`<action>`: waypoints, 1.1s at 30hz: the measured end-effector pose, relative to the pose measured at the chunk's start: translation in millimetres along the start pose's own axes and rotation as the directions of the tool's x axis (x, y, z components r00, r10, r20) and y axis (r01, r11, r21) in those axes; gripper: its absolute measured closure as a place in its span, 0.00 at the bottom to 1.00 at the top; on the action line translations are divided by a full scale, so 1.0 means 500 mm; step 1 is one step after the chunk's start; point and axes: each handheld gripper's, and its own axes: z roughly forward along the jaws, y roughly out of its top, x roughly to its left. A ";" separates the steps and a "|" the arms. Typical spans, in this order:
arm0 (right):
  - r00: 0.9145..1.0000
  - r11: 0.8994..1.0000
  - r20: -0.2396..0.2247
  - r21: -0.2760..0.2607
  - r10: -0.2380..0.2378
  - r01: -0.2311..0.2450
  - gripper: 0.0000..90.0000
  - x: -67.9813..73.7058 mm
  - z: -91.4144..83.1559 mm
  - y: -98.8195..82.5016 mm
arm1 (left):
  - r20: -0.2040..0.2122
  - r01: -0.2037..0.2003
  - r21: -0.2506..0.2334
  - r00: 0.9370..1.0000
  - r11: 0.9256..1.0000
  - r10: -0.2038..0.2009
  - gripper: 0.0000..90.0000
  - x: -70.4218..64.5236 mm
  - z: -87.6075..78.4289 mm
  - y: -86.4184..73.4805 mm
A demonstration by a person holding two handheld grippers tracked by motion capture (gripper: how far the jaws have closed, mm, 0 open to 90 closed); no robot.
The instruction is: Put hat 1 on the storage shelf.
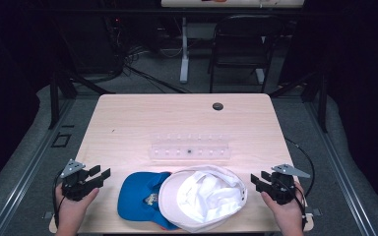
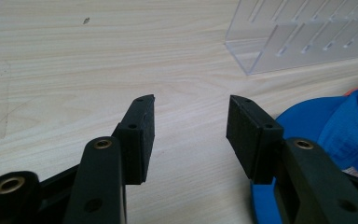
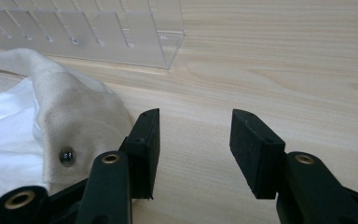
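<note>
You are holding the left gripper (image 1: pixel 100 178) and right gripper (image 1: pixel 257 180) wide open and empty. Between them the white cap (image 1: pixel 204 196) is lying overlapping the blue cap (image 1: pixel 138 194), near the clear rack (image 1: pixel 189 147).

1. Table (image 1: pixel 142 118): pale wood with fine grain lines; one small dark round spot (image 1: pixel 218 106) near the far edge.
2. Blue cap (image 1: pixel 140 196): bright blue, with an orange edge and a small pale emblem on it.
3. White cap (image 1: pixel 204 196): cream outside, white lining.
4. Rack (image 1: pixel 189 146): clear, colourless plastic.
5. Left gripper (image 1: pixel 101 178) and right gripper (image 1: pixel 255 181): black, each topped by a grey plate.
</note>
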 end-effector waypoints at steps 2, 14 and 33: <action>1.000 1.000 0.000 -0.001 -0.006 0.006 0.59 0.002 0.002 0.003 | 0.002 0.002 0.006 1.000 1.000 -0.002 0.58 0.001 0.001 0.001; 0.999 0.998 -0.004 0.043 -0.048 0.048 0.59 0.025 0.002 0.013 | 0.019 0.007 -0.016 1.000 1.000 -0.006 0.56 -0.010 -0.004 0.001; 0.999 0.970 -0.037 0.242 -0.010 0.018 0.59 0.033 -0.025 0.082 | 0.012 0.003 -0.006 1.000 1.000 -0.003 0.57 -0.016 0.003 -0.001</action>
